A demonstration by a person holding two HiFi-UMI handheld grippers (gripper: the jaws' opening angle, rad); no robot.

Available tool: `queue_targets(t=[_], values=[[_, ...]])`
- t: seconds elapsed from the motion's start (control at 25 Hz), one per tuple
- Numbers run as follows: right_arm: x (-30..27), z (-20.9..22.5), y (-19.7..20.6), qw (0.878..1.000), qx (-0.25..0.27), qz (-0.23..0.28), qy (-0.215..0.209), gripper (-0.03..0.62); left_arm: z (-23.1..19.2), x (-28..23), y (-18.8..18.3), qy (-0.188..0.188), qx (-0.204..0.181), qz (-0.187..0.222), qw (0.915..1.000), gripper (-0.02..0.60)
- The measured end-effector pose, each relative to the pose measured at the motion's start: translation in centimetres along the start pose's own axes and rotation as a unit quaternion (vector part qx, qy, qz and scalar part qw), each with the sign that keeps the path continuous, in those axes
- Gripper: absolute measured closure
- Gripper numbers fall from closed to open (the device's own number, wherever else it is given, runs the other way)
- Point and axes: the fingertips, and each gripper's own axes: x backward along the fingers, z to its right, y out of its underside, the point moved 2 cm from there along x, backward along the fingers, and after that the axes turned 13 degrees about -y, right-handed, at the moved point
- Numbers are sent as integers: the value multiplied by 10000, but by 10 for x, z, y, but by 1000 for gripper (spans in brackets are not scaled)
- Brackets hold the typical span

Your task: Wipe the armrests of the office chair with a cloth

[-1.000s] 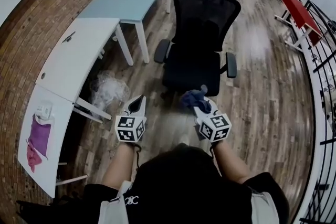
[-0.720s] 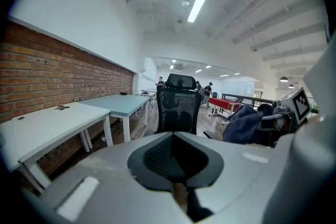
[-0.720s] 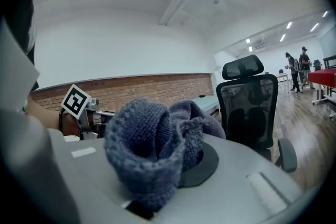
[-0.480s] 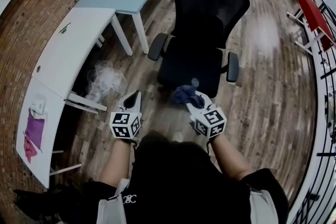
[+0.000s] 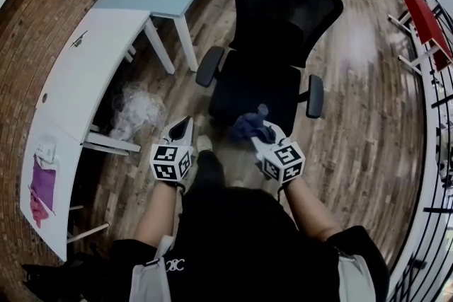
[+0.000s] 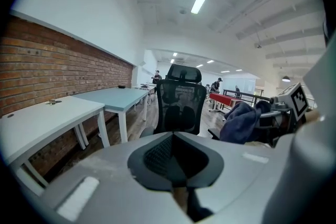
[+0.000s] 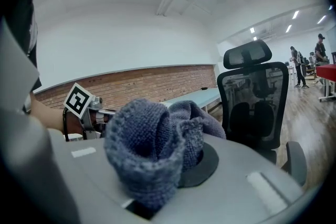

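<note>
The cloth (image 5: 248, 126) is clamped in the right gripper (image 5: 266, 132); the left gripper (image 5: 181, 129) is closed, empty. No armrest (image 5: 207, 66) of the office chair (image 5: 276, 25) is touched; all wiping seemingly remains.

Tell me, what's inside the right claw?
A bunched blue-grey cloth, clamped in the right claw. The cloth covers the claw's tips, so nothing else between them can be seen.

Both forearms forward, side by side; left gripper (image 5: 181, 131) jaws together, right gripper (image 5: 263, 131) tight on cloth (image 5: 245, 126).
</note>
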Motion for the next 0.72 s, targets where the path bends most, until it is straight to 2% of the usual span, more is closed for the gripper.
queue_targets(t=[0.16,0.4,0.72], values=[[-27,27,-5,9998,-46,-188,-88,540,-16,-38,-16,49,59,22,10000,578],[-94,71,-31,9994,-139,-322,-3,540,-61,-108,-39,220,131,-180,9995,578],[-159,131,-58,9953,-307,-389,833,539,-100,-186,-72,936,-25,-262,9953,578]])
